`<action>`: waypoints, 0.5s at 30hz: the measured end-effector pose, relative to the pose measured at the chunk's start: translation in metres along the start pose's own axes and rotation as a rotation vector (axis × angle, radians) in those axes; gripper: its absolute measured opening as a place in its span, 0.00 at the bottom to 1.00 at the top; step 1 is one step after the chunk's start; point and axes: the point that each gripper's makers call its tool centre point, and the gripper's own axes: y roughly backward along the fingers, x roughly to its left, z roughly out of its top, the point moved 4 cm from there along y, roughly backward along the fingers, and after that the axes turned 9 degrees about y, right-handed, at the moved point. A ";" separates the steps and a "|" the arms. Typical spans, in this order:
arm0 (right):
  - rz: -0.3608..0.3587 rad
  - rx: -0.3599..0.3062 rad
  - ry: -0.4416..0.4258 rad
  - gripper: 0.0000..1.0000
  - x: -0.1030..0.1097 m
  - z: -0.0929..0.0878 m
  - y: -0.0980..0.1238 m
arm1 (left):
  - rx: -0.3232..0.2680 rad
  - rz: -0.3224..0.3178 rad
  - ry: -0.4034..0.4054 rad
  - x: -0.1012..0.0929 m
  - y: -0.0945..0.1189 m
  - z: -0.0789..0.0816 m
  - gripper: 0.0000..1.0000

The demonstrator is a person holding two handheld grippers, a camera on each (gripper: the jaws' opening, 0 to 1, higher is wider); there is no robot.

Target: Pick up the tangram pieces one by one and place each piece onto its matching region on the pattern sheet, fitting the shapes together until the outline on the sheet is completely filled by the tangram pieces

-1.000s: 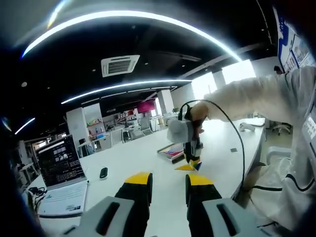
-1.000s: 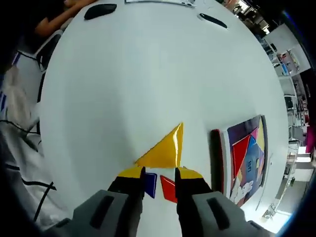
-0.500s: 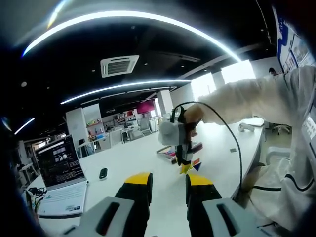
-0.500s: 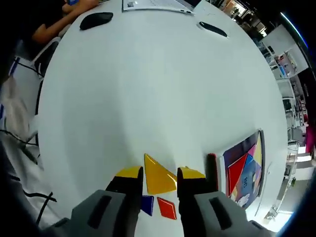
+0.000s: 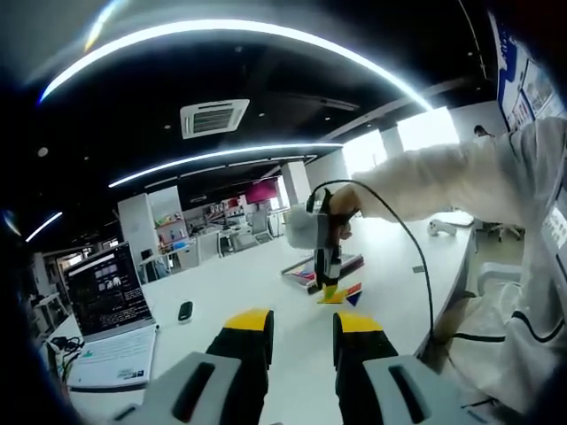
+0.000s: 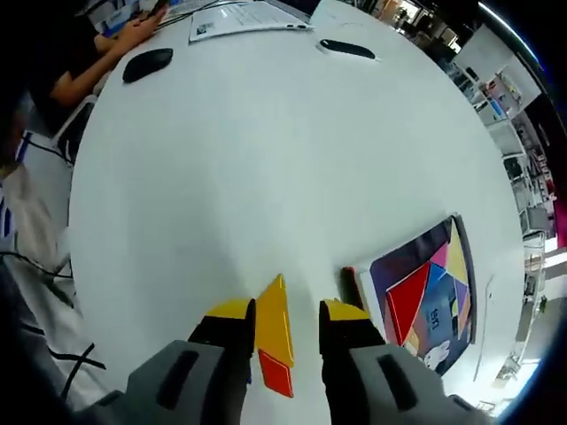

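I see the yellow triangle (image 6: pixel 275 320) pinched between my right hand-held gripper's (image 6: pixel 288 312) jaws, lifted above the white tabletop (image 6: pixel 266 159). A red piece (image 6: pixel 275 374) lies just below it, and the pattern sheet (image 6: pixel 425 297) sits near on the right. My left hand-held gripper (image 5: pixel 302 324) stands spread, holding nothing.

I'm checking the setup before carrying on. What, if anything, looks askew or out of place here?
The yellow triangle stands on edge, tilted between the right gripper jaws above the white table, rather than lying flat like the red piece below it. Whether the jaws press it, I cannot tell. Nothing looks spilled or damaged.
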 end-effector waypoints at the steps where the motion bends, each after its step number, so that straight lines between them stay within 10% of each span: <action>1: 0.024 0.014 -0.013 0.30 0.004 -0.004 0.002 | 0.000 -0.001 0.000 0.000 0.000 0.000 0.29; 15: 0.124 0.060 0.065 0.30 0.022 -0.018 -0.011 | -0.001 0.002 -0.002 0.000 0.000 0.001 0.29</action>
